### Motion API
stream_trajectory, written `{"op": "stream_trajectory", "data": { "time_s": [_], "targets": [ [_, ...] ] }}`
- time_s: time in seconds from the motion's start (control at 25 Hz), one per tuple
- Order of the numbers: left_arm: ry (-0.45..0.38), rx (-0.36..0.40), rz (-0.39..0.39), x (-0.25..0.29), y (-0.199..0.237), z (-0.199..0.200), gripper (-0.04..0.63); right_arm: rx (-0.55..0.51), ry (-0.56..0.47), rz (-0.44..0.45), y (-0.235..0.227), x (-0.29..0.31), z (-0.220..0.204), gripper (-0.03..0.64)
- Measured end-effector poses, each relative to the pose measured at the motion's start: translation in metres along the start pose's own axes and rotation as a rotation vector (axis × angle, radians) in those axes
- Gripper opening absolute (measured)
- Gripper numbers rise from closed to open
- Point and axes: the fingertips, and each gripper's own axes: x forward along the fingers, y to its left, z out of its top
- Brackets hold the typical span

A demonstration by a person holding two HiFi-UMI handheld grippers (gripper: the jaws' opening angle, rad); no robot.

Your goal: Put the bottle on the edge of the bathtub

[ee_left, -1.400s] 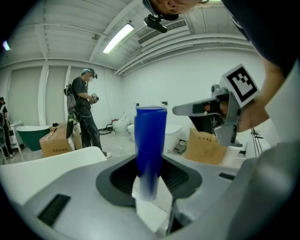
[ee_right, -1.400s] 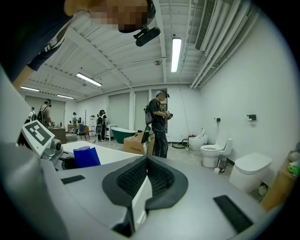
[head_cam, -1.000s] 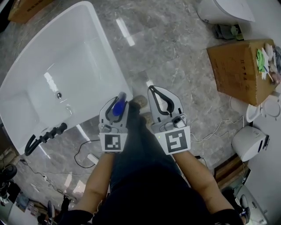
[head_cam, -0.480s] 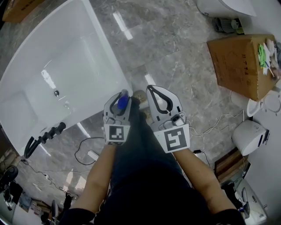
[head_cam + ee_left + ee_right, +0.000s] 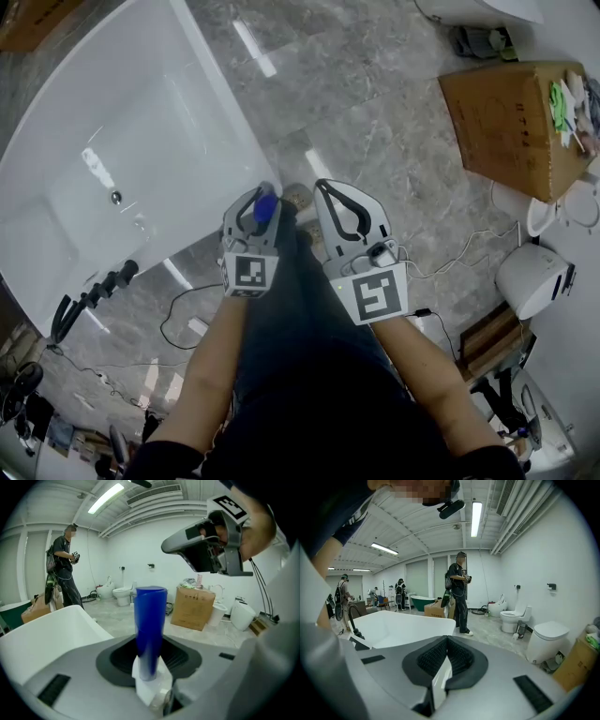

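The left gripper (image 5: 260, 196) has sunk lower since the earlier frame and hangs just off the near corner of the white bathtub (image 5: 159, 112). Its jaws stand wide, clamped on the blue bottle (image 5: 265, 210), which is held in the air, off the tub's rim. Beside it, the right gripper (image 5: 326, 190) has its jaws pressed together, empty.

Grey left gripper (image 5: 255, 197), grey right gripper (image 5: 323, 187), black-and-white marker cubes (image 5: 246, 274), dark trousers (image 5: 292, 319)

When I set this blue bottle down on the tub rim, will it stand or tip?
Likely tippy: the bottle looks tall and slim, standing on a small base. The bathtub rim looks glossy, so it may also slide.
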Motion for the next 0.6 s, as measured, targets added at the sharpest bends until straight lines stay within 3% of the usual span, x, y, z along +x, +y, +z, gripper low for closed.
{"op": "stream_trajectory", "data": {
  "time_s": [0.6],
  "targets": [
    [-0.029, 0.016, -0.068, 0.000, -0.001, 0.002, 0.155, 0.009, 0.021, -0.050, -0.004, -0.014, 0.000, 0.017]
  ]
}}
